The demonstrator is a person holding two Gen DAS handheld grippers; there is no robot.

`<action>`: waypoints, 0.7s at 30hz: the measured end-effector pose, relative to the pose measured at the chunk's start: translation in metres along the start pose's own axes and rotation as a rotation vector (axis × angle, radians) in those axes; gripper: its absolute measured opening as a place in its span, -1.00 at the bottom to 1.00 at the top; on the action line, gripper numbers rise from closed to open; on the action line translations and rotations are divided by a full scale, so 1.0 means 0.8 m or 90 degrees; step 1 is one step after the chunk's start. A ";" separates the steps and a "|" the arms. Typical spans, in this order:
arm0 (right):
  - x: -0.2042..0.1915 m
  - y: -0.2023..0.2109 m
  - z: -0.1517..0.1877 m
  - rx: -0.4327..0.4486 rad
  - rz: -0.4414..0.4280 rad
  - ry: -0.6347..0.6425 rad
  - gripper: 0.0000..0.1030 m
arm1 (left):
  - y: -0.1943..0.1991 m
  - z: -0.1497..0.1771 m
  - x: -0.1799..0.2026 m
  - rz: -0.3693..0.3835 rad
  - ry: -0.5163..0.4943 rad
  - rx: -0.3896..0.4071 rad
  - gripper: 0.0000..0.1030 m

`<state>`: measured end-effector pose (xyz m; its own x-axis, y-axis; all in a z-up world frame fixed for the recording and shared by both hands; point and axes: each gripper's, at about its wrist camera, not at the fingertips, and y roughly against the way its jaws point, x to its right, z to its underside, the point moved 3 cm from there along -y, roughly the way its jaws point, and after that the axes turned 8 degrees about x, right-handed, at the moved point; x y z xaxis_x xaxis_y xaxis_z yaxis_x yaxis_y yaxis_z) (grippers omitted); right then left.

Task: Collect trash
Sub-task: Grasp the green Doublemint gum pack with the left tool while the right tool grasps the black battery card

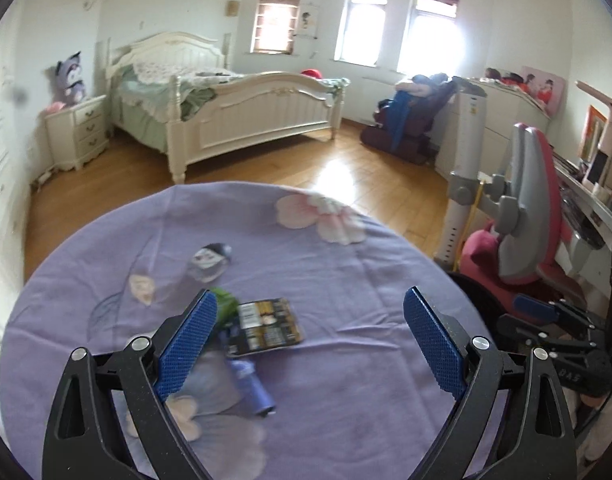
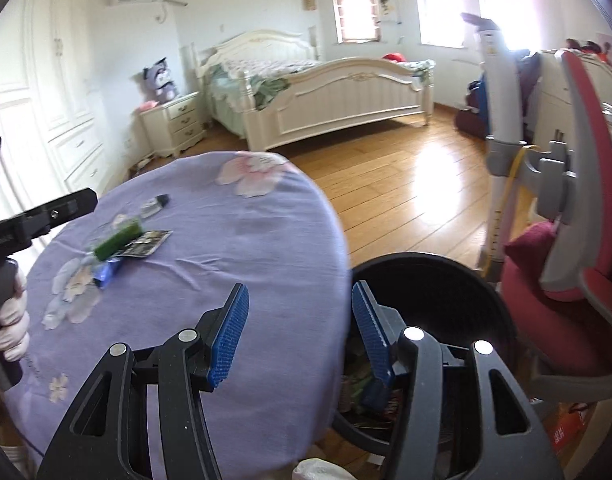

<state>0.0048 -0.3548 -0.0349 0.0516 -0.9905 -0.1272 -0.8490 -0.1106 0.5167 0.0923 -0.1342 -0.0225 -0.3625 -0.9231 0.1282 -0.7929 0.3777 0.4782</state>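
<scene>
Left gripper (image 1: 310,344) over purple-clothed table (image 1: 366,280), jaws apart, empty. Left of table centre: green wrapper (image 1: 225,306), black-yellow packet (image 1: 265,328), blue wrapper (image 1: 253,388). Right of table: black bin (image 2: 446,280); right gripper (image 2: 301,336) gaping above rim.

Open right tool (image 2: 299,330) above table (image 2: 265,248) edge and black bin (image 2: 486,280).

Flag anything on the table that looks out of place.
Litter lies loose on the purple tablecloth: a dark wrapper, a green packet, a blue wrapper and a clear packet. Nothing spilled.
</scene>
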 end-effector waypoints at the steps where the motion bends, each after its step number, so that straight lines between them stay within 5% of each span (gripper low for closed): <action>1: -0.010 -0.004 -0.002 -0.007 -0.012 0.005 0.06 | 0.001 0.002 -0.022 -0.017 0.005 -0.002 0.69; 4: -0.044 -0.019 -0.011 -0.029 -0.049 0.012 0.06 | -0.004 0.006 -0.072 -0.051 0.011 -0.018 0.45; 11: -0.103 -0.053 -0.027 -0.081 -0.096 0.029 0.20 | -0.051 0.023 -0.107 -0.016 -0.044 -0.106 0.31; 15: -0.130 -0.075 -0.034 -0.110 -0.111 0.036 0.20 | -0.084 0.035 -0.100 0.001 -0.075 -0.154 -0.18; 21: -0.164 -0.111 -0.038 -0.163 -0.129 0.047 0.32 | -0.093 0.037 -0.134 -0.018 0.001 -0.151 -0.38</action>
<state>0.0894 -0.2171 -0.0387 0.2522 -0.9483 -0.1928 -0.6584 -0.3141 0.6840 0.1755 -0.0612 -0.0976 -0.3404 -0.9335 0.1129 -0.6650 0.3239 0.6729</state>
